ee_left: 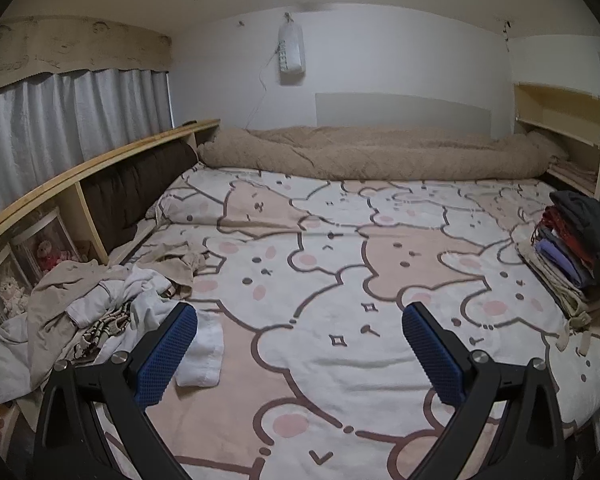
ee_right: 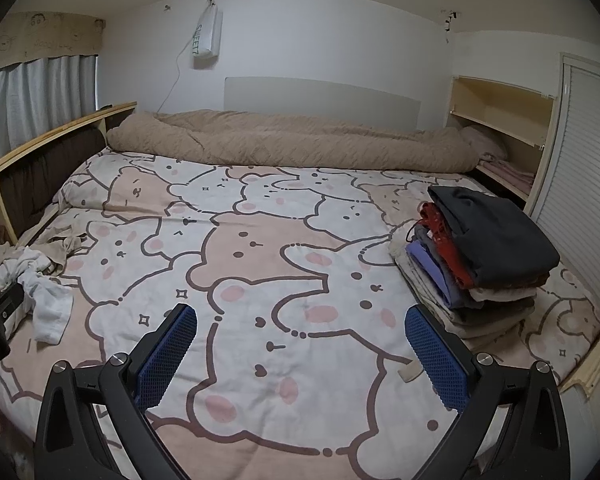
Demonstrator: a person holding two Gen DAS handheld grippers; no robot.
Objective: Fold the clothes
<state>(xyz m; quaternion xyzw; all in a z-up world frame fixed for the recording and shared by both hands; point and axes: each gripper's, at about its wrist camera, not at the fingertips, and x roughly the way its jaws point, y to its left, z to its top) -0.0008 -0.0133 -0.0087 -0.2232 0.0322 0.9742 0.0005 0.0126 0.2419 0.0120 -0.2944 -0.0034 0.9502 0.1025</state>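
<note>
A heap of unfolded clothes, beige and white, lies at the bed's left edge; in the right wrist view the heap sits far left. A stack of folded clothes with a dark grey piece on top rests on the bed's right side, also visible as the stack at the right rim. My left gripper hovers open over the bedspread just right of the heap, its left finger partly covering a white garment. My right gripper is open and empty, left of the stack.
The bear-print bedspread covers the bed. A rolled beige duvet lies along the far wall. A wooden shelf headboard with framed toys runs on the left, cubby shelves and a slatted door on the right.
</note>
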